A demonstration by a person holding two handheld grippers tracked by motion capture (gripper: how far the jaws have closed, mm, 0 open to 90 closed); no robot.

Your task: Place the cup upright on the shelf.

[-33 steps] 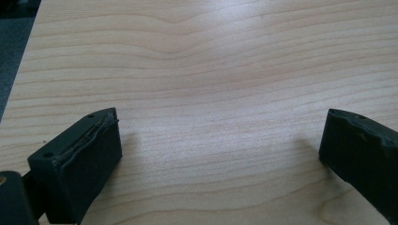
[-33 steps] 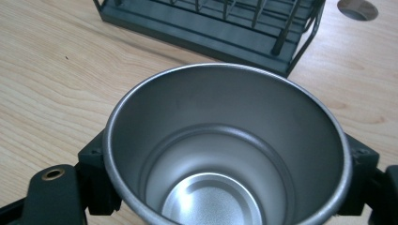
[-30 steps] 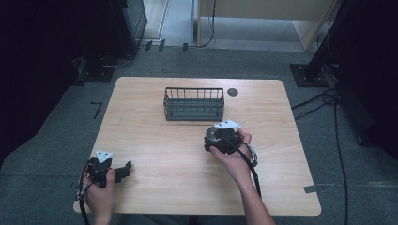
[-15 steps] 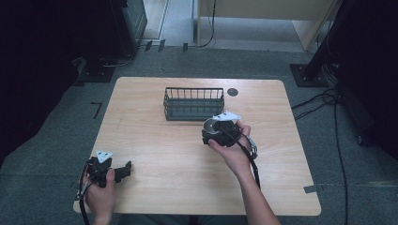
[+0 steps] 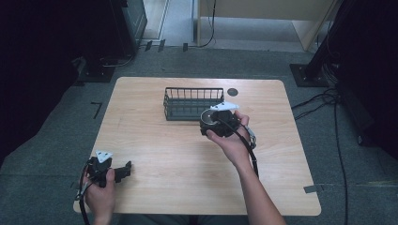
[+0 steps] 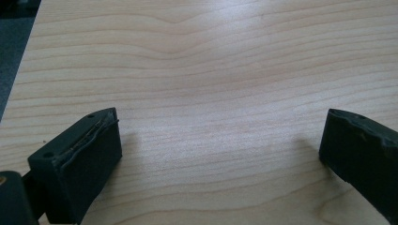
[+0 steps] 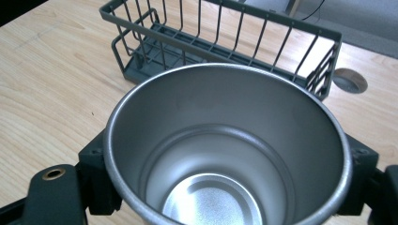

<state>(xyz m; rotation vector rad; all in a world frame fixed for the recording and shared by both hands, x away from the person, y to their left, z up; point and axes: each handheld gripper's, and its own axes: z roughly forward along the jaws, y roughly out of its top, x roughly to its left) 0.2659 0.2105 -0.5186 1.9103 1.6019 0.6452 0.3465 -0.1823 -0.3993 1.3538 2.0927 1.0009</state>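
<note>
Right tongs (image 5: 210, 125): pinching a stainless steel cup (image 7: 227, 150), one black jaw pressed against each side of its wall below the rim. The cup is upright, mouth open to the right gripper view, interior bare metal. In the high view the cup (image 5: 208, 118) is held by the right hand (image 5: 231, 136) just in front of the wire basket (image 5: 193, 103), near its right end; whether the cup's base touches the worktop (image 5: 155, 140) cannot be told.

Wire basket: dark, rectangular, open-topped, standing on the far middle of the worktop. In the right gripper view the basket (image 7: 220, 42) lies directly beyond the cup rim, apart from it.

A round dark grommet hole (image 5: 233, 92) sits in the worktop just right of the basket; it also appears past the basket's end in the right gripper view (image 7: 349, 80).

Left tongs (image 5: 123, 171): spread wide, nothing between the jaws. The left hand (image 5: 99, 187) holds them low at the near-left corner of the worktop, well apart from the cup. The left gripper view shows bare wood grain between the jaws (image 6: 220, 140).
</note>
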